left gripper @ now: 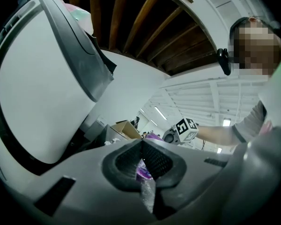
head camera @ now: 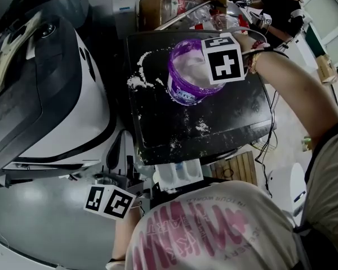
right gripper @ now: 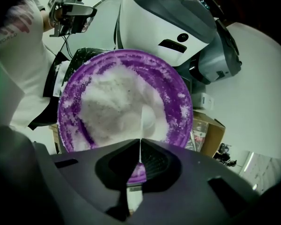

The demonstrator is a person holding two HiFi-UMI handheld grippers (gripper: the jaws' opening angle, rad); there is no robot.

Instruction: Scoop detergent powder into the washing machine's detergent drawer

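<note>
Your right gripper [right gripper: 139, 149] points steeply down into an open purple tub [head camera: 183, 89] that stands on a black bench [head camera: 214, 117]. Its jaws are pressed together on the thin white handle of a scoop [right gripper: 150, 118], seen edge-on, and the scoop's bowl sits in the white detergent powder [right gripper: 112, 102] that fills much of the tub.

Your left gripper [left gripper: 141, 144] is held level, low at your left side and well apart from the tub. Its jaws meet at the tips, with nothing visibly held between them.

The white and grey washing machine [head camera: 73, 94] stands just left of the bench. A pale open tray, apparently the detergent drawer [head camera: 180, 173], juts out below the bench's near edge, close to your chest. Whether it holds any powder cannot be told.

Spilled powder [head camera: 138, 80] is scattered on the bench left of the tub.

The task looks to be in its early part. The scoop is gripped and in the powder, but no load has been lifted out. Raising a scoopful, carrying it to the drawer and tipping it in are all left to do.
</note>
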